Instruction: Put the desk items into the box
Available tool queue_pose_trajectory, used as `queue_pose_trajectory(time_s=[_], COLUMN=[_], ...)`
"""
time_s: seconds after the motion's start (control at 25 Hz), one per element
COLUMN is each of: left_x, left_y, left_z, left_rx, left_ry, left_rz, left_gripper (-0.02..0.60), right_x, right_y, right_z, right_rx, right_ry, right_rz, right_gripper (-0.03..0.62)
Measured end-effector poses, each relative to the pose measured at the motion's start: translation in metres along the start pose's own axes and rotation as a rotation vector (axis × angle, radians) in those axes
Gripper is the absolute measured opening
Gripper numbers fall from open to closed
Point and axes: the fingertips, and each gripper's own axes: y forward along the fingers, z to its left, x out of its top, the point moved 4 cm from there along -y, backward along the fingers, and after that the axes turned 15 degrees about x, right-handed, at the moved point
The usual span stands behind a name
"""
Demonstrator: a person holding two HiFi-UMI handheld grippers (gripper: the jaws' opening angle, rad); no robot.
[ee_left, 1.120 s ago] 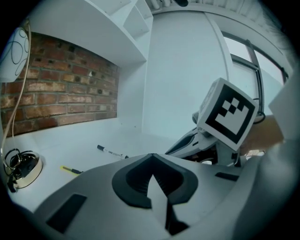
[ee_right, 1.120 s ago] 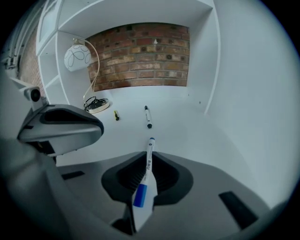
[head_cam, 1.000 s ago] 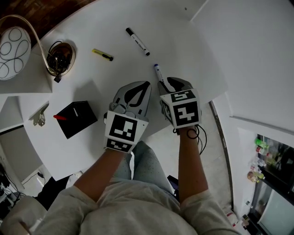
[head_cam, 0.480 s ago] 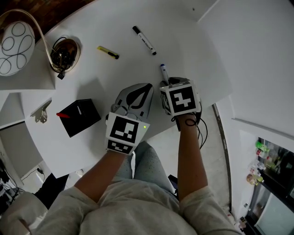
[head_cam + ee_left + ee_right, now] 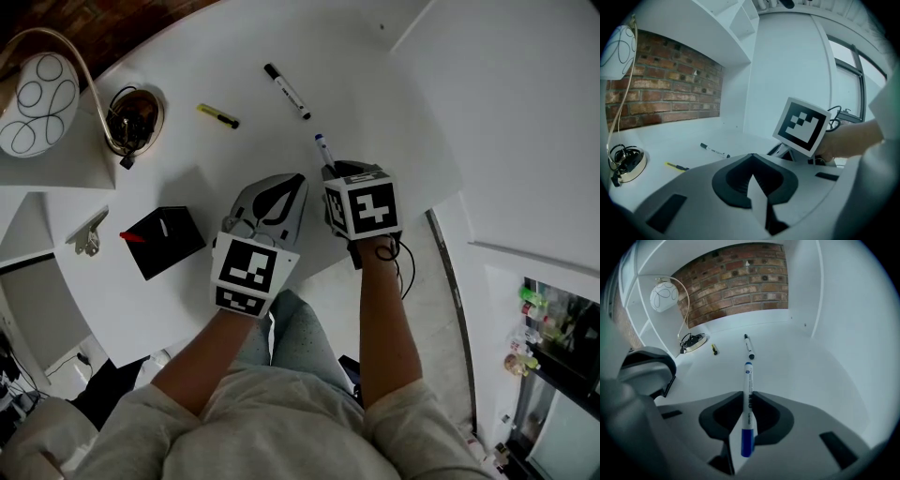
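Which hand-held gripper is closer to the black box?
Left. The left hand-held gripper hangs right of the black box; the right hand-held gripper is farther right, jaws just closed on the blue marker.

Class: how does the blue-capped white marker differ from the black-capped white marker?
The blue-capped white marker is clamped in the right gripper, whose jaws have just been closing; the black-capped white marker lies free on the table. Its cap is blue, the other's black. Both white-barrelled.

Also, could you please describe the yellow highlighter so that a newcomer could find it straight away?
On the white desk, look toward the far side, between the round lamp base with its coiled cable and the long black-capped white marker. The yellow highlighter lies there: short, black-tipped, and the only yellow pen.
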Motion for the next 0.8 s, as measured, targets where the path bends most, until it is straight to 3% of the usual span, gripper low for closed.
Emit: queue_pose_trajectory(time_s=[0.8], left_x=[0.04], left_y=[-0.044], left_z=[-0.001], left_rx=[-0.011], left_ry=[-0.002], left_rz=[-0.048], left_gripper=[0.008], right_x=[0.009], right_y=[-0.084], right_z=[0.032], right_rx=[-0.164], right_ry=[0.034], right_rz=[-0.317], right_gripper=[0.077])
